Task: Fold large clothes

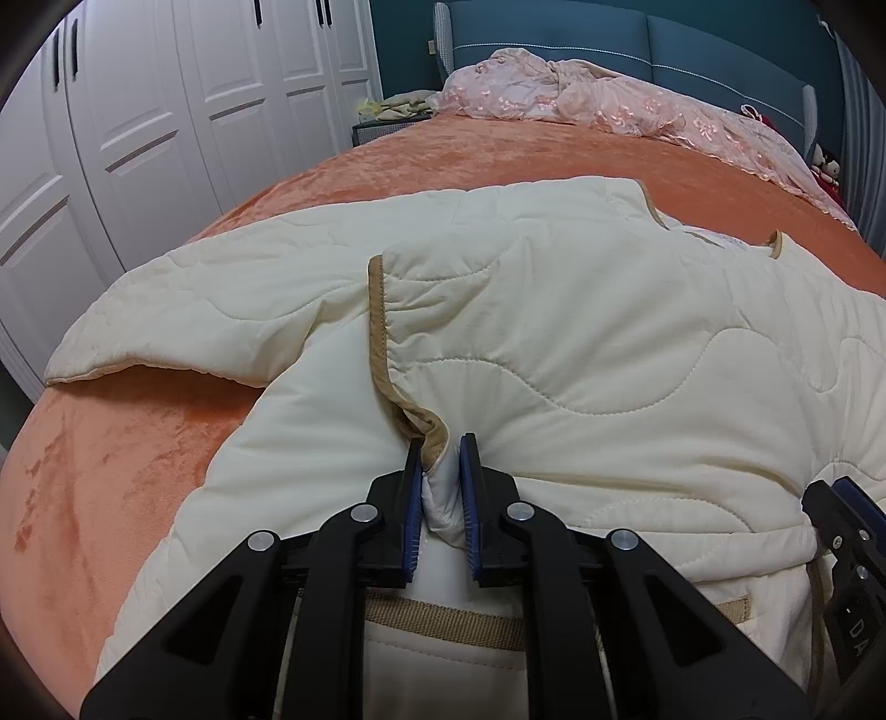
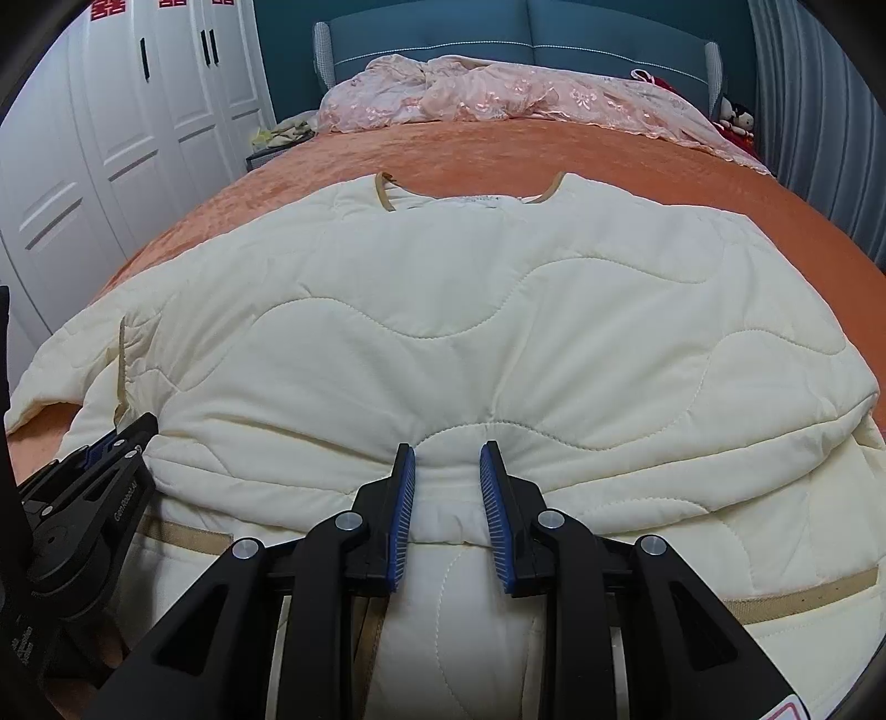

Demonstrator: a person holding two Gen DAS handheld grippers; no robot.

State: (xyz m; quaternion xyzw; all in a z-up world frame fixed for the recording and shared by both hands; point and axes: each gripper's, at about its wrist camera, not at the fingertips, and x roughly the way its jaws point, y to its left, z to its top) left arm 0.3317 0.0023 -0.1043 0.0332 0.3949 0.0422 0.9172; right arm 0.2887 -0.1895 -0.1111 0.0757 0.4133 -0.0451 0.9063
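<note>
At the bed's (image 1: 138,498) near edge, left claw (image 1: 443,471) pinches the jacket's (image 1: 554,332) hem, right claw (image 2: 446,476) parted, empty, astride the fold just beside it.

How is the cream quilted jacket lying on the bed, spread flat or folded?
Partly folded: the cream quilted jacket has its lower part doubled over; one sleeve lies out sideways.

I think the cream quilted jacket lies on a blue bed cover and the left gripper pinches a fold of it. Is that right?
Not quite. The bed cover is orange, not blue; only the headboard is blue, as the left wrist view shows. The rest holds: the left gripper pinches a fold of the cream quilted jacket.
</note>
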